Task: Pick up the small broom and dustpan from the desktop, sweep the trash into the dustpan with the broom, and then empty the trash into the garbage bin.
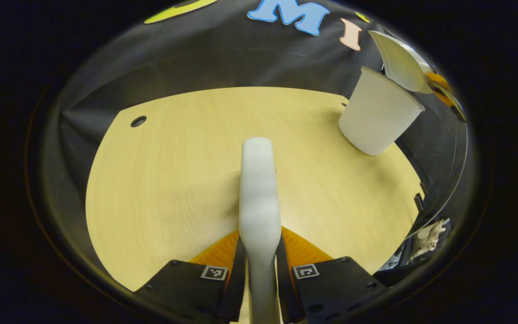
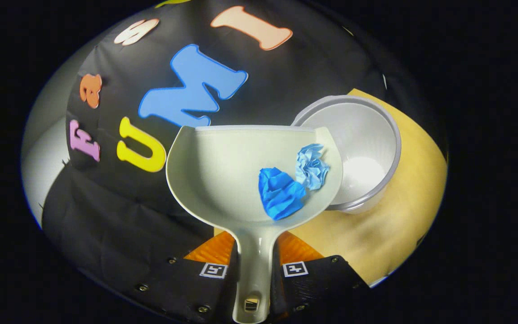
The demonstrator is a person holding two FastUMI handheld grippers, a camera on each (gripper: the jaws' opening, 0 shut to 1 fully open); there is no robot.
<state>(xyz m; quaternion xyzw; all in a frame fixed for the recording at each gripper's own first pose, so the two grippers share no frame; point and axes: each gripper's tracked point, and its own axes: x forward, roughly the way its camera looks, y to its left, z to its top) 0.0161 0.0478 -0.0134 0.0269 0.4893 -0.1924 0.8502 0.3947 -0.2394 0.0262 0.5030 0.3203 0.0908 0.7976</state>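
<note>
Right gripper (image 2: 255,270) first: its jaws are clamped on the handle of the dustpan (image 2: 223,171), which runs straight out between them, pan end away from the camera. The pan is held up in the air, its far right corner over the rim of the garbage bin (image 2: 376,153). Two bits of trash lie inside the pan toward its right side: a dark blue crumpled paper (image 2: 279,193) nearer the handle and a pale blue crumpled paper (image 2: 311,166) just beyond it, the two touching, the pale one close to the pan's right wall beside the bin's mouth. The bin stands on the wooden worktop (image 2: 403,216), open and white inside; nothing can be made out in it from here.

Over to the left gripper (image 1: 260,272): jaws closed tight on the white broom (image 1: 259,193), whose handle reaches forward from between them above the worktop (image 1: 164,180). Its bristle end cannot be seen. From this side the garbage bin (image 1: 378,117) stands at the far right of the worktop, and the dustpan (image 1: 398,63) is tipped above its rim, with the other gripper (image 1: 443,90) behind it at the right edge.
</note>
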